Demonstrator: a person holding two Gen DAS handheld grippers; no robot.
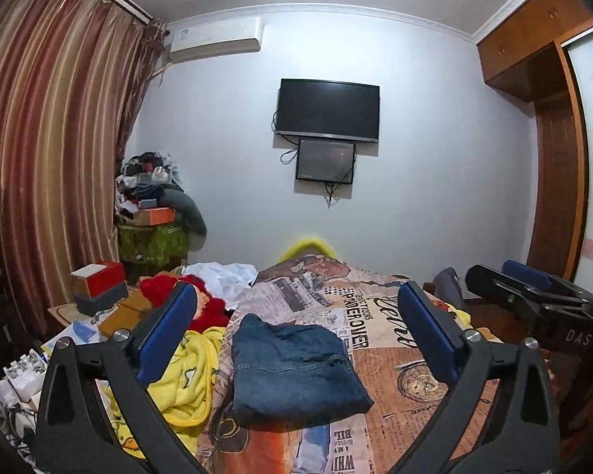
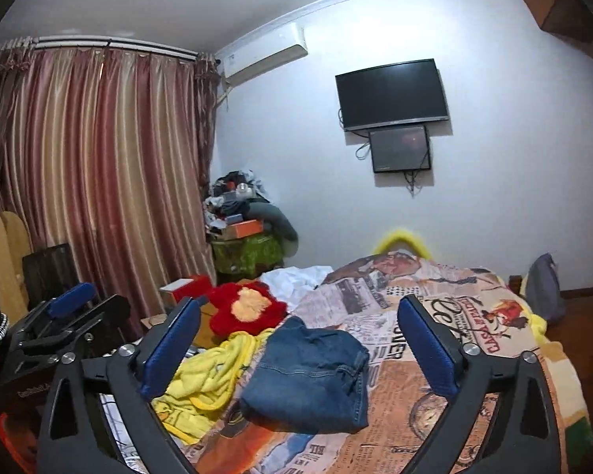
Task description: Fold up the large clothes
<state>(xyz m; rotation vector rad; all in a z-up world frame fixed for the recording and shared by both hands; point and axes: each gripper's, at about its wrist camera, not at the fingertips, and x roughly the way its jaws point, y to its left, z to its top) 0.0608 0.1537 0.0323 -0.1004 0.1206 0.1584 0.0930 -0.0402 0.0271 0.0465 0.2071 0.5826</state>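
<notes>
A pair of blue jeans (image 1: 296, 367) lies folded into a thick rectangle on the newspaper-print bedspread (image 1: 395, 316). In the right wrist view the folded jeans (image 2: 308, 375) sit left of the bed's middle. My left gripper (image 1: 296, 296) is raised over the bed, open, with nothing between its blue pads. My right gripper (image 2: 298, 308) is open too and holds nothing; it also shows at the right edge of the left wrist view (image 1: 525, 288). The left gripper appears at the left of the right wrist view (image 2: 71, 300). Neither gripper touches the jeans.
A yellow garment (image 1: 186, 379) is crumpled left of the jeans, with a red plush cushion (image 2: 249, 308) and white cloth (image 2: 296, 280) behind. Boxes (image 1: 99, 288) and a cluttered stand (image 1: 154, 217) fill the left side. Curtains (image 2: 99, 158), a wall television (image 1: 328, 110) and a wardrobe (image 1: 553, 158) surround the bed.
</notes>
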